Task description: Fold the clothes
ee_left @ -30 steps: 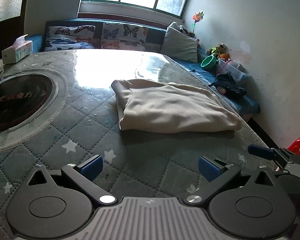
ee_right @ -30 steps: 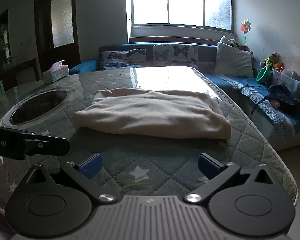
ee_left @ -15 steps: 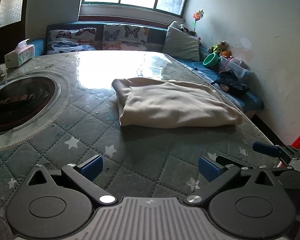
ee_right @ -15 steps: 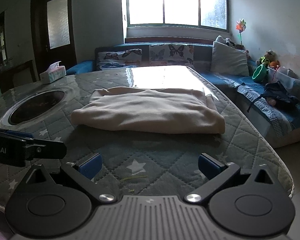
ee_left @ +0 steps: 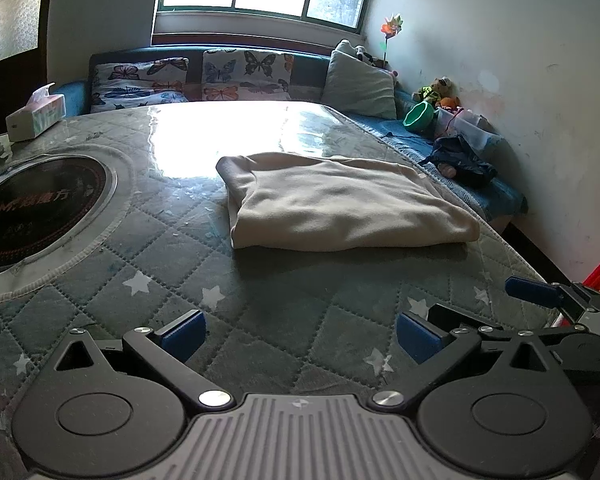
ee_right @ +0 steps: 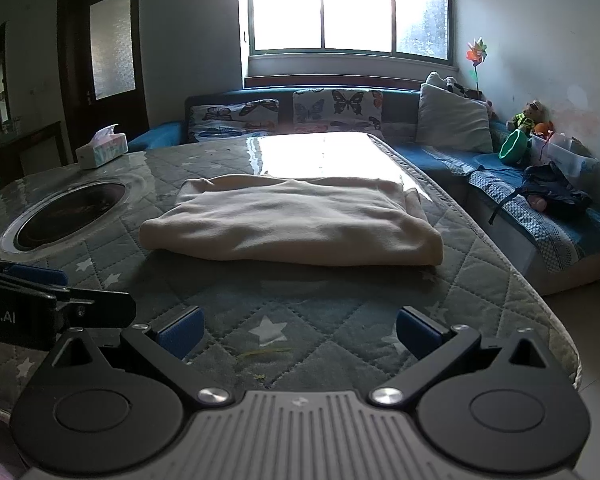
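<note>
We see a grey-green quilted tabletop [ee_left: 284, 320] with white stars under a glossy clear cover. On it lie a folded beige garment [ee_left: 340, 204], a white tissue box [ee_left: 36, 118], and a round black inset cooktop [ee_left: 36, 204].

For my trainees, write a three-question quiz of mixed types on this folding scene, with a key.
1. True or false: the left hand-held gripper is shut on the beige garment.
2. Multiple choice: the tissue box sits A) on the garment, B) near the table's far left edge, C) on the sofa.
3. Fill in: the garment lies ____ on the table.

Key: 1 false, both the left and the right hand-held gripper are open and clear of it; 2 B; 3 folded.
</note>
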A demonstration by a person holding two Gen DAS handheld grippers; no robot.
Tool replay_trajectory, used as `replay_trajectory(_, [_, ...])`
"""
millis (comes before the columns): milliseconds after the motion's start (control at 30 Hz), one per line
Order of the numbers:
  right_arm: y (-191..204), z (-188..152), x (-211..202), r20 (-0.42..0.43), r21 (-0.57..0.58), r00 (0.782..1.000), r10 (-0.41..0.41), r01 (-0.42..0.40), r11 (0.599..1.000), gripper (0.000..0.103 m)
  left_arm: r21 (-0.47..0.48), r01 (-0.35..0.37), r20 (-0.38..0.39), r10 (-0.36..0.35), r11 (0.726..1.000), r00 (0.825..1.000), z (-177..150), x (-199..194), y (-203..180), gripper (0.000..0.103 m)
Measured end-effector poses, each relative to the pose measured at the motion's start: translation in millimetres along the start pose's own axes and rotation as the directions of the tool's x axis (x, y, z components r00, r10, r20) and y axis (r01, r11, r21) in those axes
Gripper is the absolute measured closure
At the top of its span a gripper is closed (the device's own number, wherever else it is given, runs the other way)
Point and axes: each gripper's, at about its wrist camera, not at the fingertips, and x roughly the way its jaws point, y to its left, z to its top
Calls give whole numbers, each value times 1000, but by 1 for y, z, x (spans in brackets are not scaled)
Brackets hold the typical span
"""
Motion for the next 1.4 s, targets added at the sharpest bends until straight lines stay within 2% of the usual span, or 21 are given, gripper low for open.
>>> replay_trajectory(1400, [-7, 6, 21, -47, 29, 999, 7, -5, 1000, 0, -3, -7, -56, 7, 1000, 998, 10, 21, 1, 0])
